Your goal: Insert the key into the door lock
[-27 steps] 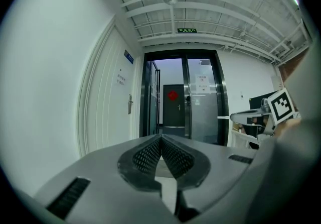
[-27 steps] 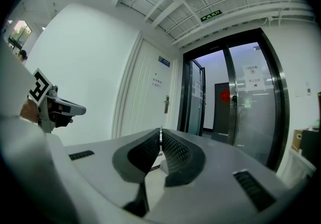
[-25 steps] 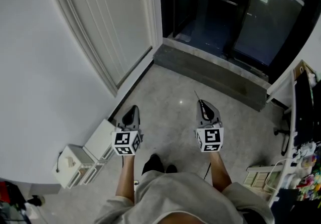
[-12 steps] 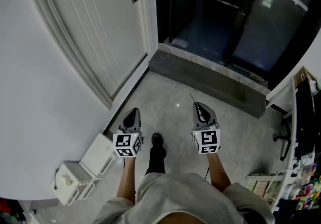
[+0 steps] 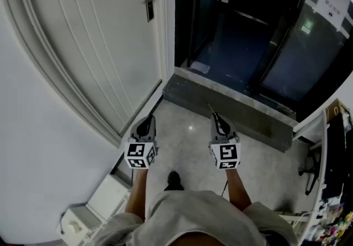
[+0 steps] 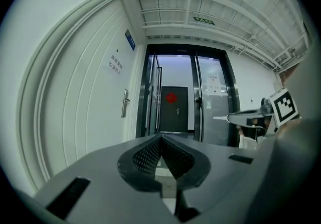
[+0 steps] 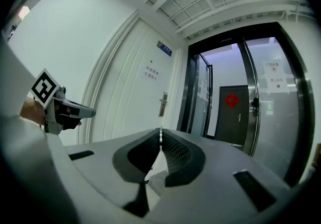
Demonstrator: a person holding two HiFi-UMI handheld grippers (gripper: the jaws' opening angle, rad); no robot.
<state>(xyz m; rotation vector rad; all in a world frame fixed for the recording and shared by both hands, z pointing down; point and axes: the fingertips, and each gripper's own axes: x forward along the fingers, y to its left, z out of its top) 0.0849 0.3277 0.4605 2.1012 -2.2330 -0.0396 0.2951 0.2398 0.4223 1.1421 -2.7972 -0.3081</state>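
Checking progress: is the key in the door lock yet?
Out. The key sticks from the right gripper's shut fingers, well short of the door lock.

Holding left gripper and right gripper level, side by side, forearms outstretched; left pressed together empty, right pinching a key

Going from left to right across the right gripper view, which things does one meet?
First the left gripper, then white door, lock handle, open glass door, far dark door with red ornament.
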